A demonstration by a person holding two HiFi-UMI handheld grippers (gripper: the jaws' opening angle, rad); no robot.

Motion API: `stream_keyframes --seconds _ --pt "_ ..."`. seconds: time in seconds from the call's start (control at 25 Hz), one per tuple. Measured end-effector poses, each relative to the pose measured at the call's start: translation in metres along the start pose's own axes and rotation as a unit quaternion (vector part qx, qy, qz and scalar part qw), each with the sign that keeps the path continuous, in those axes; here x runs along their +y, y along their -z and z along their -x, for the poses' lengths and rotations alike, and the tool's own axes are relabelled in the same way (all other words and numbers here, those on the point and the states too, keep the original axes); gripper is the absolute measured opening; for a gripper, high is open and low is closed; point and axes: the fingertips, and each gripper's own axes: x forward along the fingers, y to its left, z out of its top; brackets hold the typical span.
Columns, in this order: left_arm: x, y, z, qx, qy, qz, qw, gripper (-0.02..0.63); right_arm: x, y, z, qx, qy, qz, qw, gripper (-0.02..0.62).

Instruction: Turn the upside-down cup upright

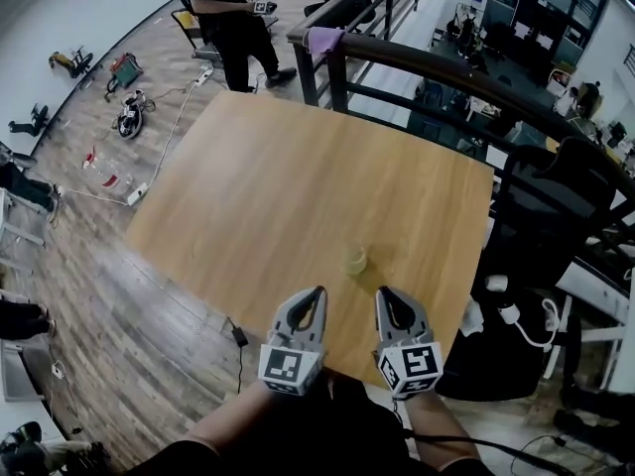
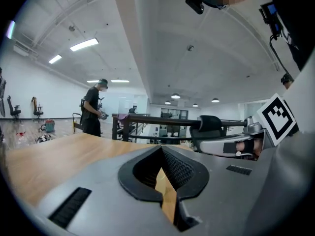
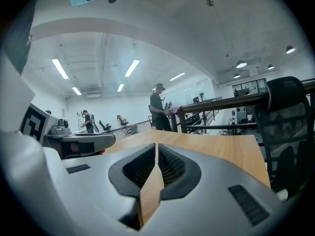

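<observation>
A small pale yellow-green cup (image 1: 354,260) stands on the wooden table (image 1: 298,177) near its front edge; it is too small to tell which end is up. My left gripper (image 1: 319,292) and right gripper (image 1: 381,292) hang side by side just short of the cup, at the table's near edge, one to each side of it. Both are shut with nothing between the jaws. In the left gripper view the shut jaws (image 2: 161,149) point level across the tabletop, and in the right gripper view the jaws (image 3: 156,145) do the same. The cup shows in neither gripper view.
A person (image 1: 233,18) stands beyond the table's far corner. A dark railing (image 1: 417,62) runs behind the table. At the right stand a black office chair (image 1: 556,186) and a white plug with its cable (image 1: 516,315). Cables and gear lie on the wooden floor (image 1: 129,117) at the left.
</observation>
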Motion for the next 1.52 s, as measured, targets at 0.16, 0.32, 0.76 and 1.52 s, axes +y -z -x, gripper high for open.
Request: stream_keyframes --seconds 0.16,0.32,0.76,1.52 --pt "0.022 0.024 -0.037 0.013 0.012 0.006 0.9998 0.008 -0.012 0.023 -0.035 0.020 0.008 -0.004 1.000 0.015" --pt "0.046 0.053 -0.074 0.025 0.022 0.011 0.9994 0.008 -0.023 0.052 -0.074 0.047 0.013 -0.007 0.999 0.017" --pt "0.077 0.138 -0.122 0.066 0.030 0.065 0.9952 0.008 -0.024 0.134 -0.154 0.127 -0.025 0.030 0.991 0.292" --pt "0.084 0.209 -0.111 0.101 0.037 0.118 0.9872 0.008 -0.036 0.170 -0.224 0.073 -0.029 0.087 0.993 0.360"
